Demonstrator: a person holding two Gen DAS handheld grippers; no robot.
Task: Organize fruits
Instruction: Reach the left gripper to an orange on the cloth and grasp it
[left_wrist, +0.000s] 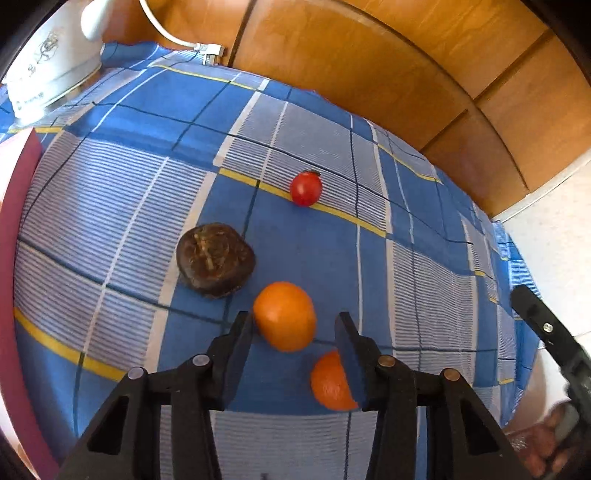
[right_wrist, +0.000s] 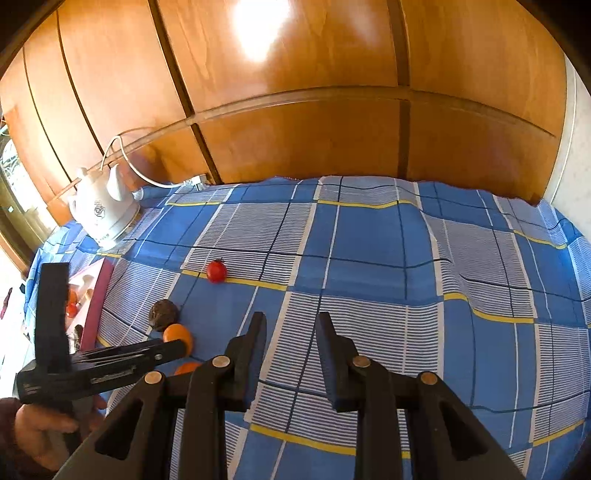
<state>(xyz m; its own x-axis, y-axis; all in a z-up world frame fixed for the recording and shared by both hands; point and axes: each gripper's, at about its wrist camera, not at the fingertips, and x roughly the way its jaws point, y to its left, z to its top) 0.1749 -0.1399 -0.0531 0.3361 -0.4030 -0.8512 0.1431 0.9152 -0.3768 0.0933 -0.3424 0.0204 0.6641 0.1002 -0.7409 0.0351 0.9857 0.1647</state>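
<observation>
1. The left gripper (left_wrist: 293, 325) stands wide open and holds nothing; the nearer orange (left_wrist: 285, 316) lies between its fingertips, close to the left one.
2. A second orange (left_wrist: 330, 382) lies partly hidden behind the right finger.
3. A dark brown fruit (left_wrist: 215, 258) and a tomato (left_wrist: 306, 188) rest farther out on the checked cloth (left_wrist: 110, 206), toward its far edge.
4. The right gripper (right_wrist: 291, 321) hangs open and empty over bare cloth, well apart from the fruits.

Counting it up on the checked cloth (left_wrist: 110, 192): two oranges, one (left_wrist: 284, 315) ahead and one (left_wrist: 330, 382) nearer, one red tomato (left_wrist: 305, 188), one dark brown wrinkled fruit (left_wrist: 215, 259), one white kettle (left_wrist: 51, 62), and two grippers, left (left_wrist: 293, 325) and right (right_wrist: 291, 321).
</observation>
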